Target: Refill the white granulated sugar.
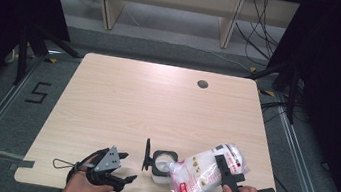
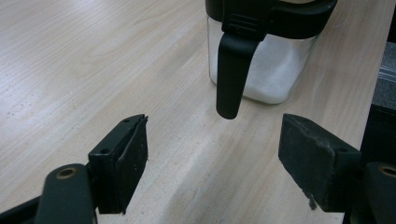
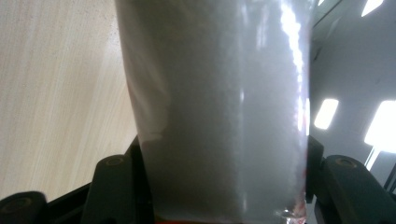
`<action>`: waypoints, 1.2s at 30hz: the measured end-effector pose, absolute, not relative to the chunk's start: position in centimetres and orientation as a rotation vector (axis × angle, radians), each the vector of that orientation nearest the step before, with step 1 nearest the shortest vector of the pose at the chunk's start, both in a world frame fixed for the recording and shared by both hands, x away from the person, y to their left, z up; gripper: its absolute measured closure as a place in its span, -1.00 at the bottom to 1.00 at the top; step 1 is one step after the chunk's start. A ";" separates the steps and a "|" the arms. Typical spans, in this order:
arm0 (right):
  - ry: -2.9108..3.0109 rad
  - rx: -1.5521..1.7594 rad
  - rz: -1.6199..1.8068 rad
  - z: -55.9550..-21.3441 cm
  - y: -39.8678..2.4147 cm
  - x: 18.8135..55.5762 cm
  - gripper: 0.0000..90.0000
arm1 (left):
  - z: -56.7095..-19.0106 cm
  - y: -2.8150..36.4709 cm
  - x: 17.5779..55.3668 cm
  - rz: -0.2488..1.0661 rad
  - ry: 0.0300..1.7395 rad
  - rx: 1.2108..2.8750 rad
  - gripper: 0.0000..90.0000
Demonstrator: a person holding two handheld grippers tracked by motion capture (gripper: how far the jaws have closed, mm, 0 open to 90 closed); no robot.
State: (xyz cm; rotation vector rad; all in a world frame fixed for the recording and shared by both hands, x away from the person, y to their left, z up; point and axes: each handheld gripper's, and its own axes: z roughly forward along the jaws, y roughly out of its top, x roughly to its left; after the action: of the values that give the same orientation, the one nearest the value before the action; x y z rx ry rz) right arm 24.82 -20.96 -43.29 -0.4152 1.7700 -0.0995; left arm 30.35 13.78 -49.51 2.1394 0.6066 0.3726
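A clear square jar of white powder stands near the table's front edge, its black lid flipped up on its left side. In the left gripper view the jar is just ahead, with the lid's black flap hanging down in front. My left gripper lies left of the jar with its jaws open and nothing between them. My right gripper is shut on a clear plastic bag of white powder. The bag is tilted, its low corner at the jar's mouth. The bag sits between the jaws.
The pale wooden table has a round cable hole at the back right. A black cord loop trails from the left gripper by the front left edge. Dark stands flank the table, and cables lie on the floor to the right.
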 end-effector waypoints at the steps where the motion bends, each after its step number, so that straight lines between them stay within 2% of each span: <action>1: 1.770 -0.415 -0.100 -43.3 -21.0 24.8 -0.01 | -49.5 13.8 30.3 0.373 0.607 2.139 -0.47; 36: 1.741 -0.456 -0.166 -43.3 -20.7 24.6 0.01 | -49.5 13.8 30.3 0.374 0.608 2.133 -0.47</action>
State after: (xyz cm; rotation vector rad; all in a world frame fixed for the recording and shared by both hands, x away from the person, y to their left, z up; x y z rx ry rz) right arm 24.58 -20.68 -43.27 -0.4557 1.7411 -0.1655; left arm 30.33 13.77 -49.51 2.1335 0.6077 0.3740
